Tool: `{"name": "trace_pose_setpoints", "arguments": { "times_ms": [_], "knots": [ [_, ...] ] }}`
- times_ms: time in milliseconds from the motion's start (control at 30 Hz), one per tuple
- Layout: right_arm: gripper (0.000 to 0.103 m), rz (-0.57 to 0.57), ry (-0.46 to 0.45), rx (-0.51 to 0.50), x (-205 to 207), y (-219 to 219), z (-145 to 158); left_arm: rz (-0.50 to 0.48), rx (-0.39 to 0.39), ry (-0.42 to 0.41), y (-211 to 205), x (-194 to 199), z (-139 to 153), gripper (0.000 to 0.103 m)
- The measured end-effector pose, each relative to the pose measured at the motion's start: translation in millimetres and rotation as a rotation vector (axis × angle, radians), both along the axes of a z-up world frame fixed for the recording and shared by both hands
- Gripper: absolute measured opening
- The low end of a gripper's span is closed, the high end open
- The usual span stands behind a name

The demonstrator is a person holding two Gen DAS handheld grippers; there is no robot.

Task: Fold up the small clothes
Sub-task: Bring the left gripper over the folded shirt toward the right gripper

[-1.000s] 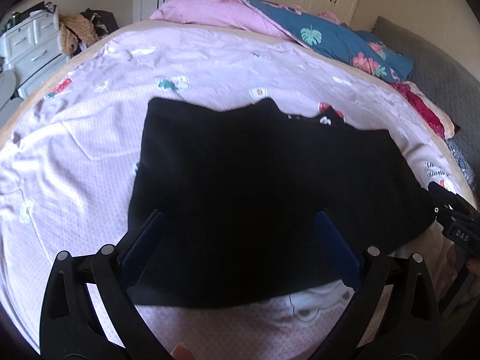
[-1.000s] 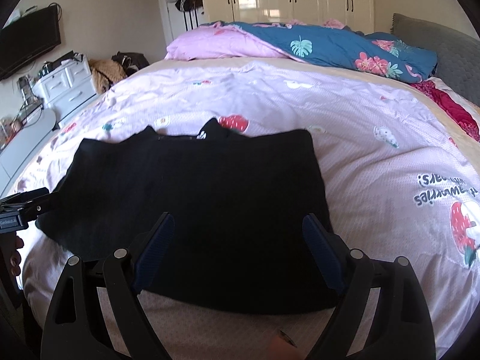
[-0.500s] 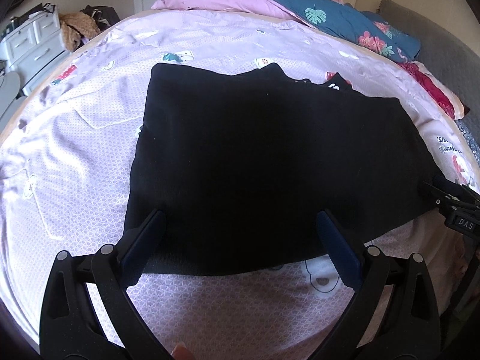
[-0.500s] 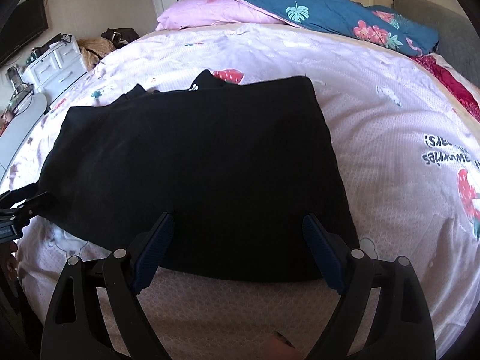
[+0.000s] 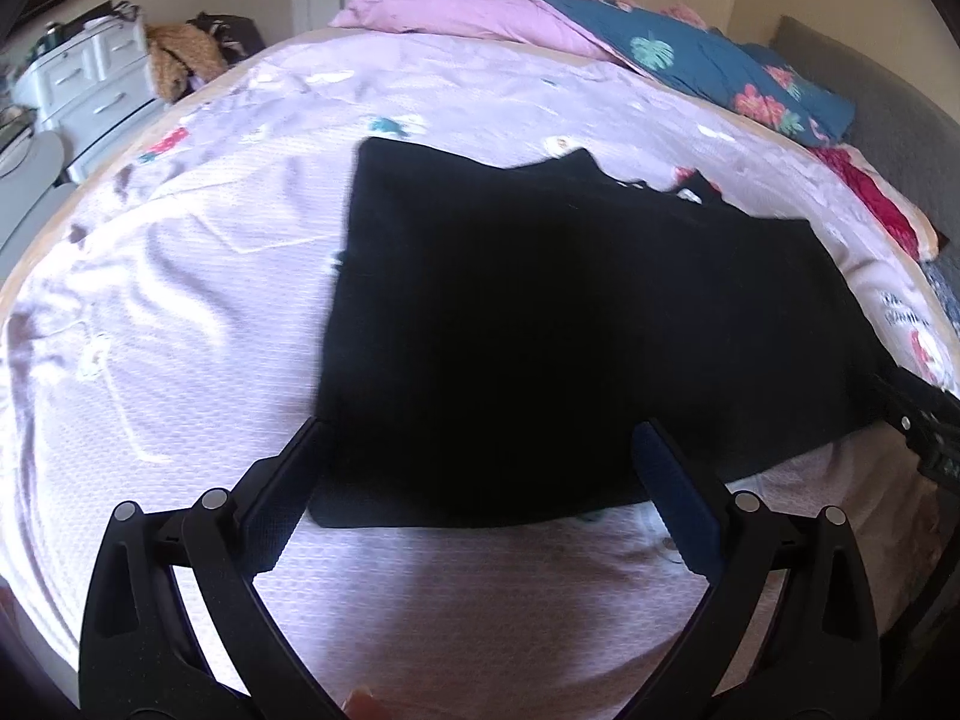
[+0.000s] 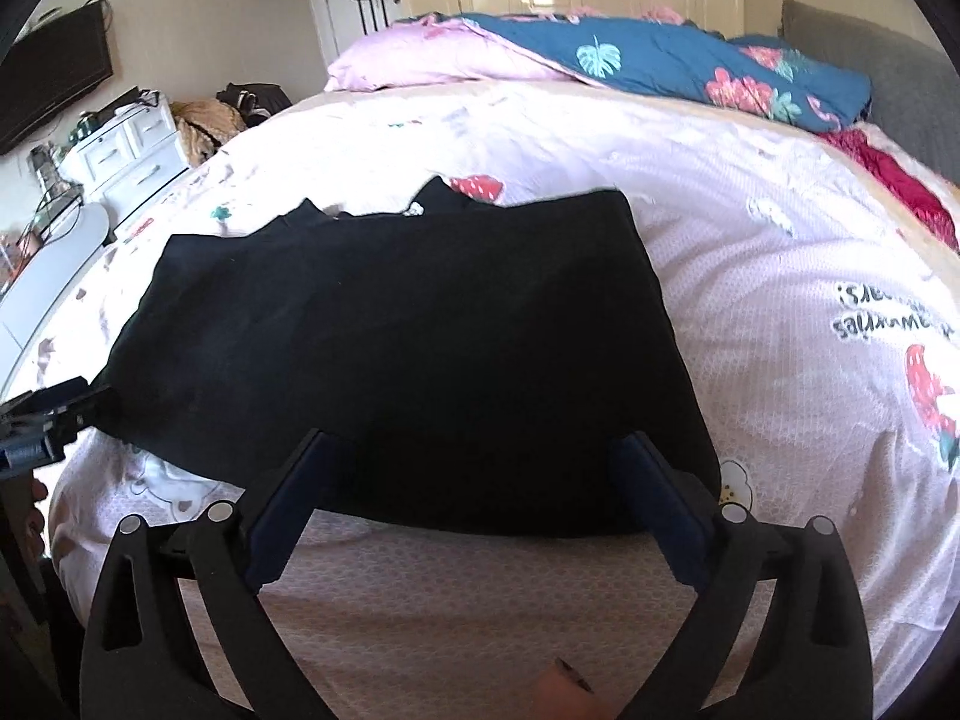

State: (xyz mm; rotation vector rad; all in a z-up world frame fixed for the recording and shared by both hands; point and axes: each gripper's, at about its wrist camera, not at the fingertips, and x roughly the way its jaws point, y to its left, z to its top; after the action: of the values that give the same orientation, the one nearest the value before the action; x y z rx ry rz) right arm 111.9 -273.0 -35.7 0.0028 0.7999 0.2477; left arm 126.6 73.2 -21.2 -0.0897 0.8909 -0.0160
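A black garment (image 5: 570,312) lies flat and spread on the pink printed bedsheet (image 5: 180,300); it also shows in the right wrist view (image 6: 408,348). My left gripper (image 5: 480,450) is open and empty, hovering over the garment's near left hem. My right gripper (image 6: 474,462) is open and empty, hovering over the near right hem. The right gripper shows at the right edge of the left wrist view (image 5: 924,420), and the left gripper shows at the left edge of the right wrist view (image 6: 42,426).
A pink pillow (image 6: 420,54) and a blue floral quilt (image 6: 690,66) lie at the head of the bed. White drawers (image 6: 126,150) stand to the left of the bed. A red cloth (image 6: 888,180) lies at the right edge.
Both grippers have pulled back and lifted slightly toward the near edge of the bed; the garment's near hem now sits between the fingertips. The garment itself has not moved.
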Motion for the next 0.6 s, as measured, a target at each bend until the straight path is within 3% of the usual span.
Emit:
{"name": "trace_pose_setpoints", "arguments": {
  "times_ms": [133,267,600],
  "knots": [
    [0.096,0.031,-0.029,-0.047,-5,15,3,0.051,-0.018,-0.004,22,1,3,0.094],
    [0.096,0.065,-0.045,-0.089,-9,32,3,0.096,0.013,-0.018,38,0,5,0.094],
    [0.097,0.171,-0.071,-0.129,-17,81,5,0.155,-0.015,-0.029,64,-1,7,0.094]
  ]
}}
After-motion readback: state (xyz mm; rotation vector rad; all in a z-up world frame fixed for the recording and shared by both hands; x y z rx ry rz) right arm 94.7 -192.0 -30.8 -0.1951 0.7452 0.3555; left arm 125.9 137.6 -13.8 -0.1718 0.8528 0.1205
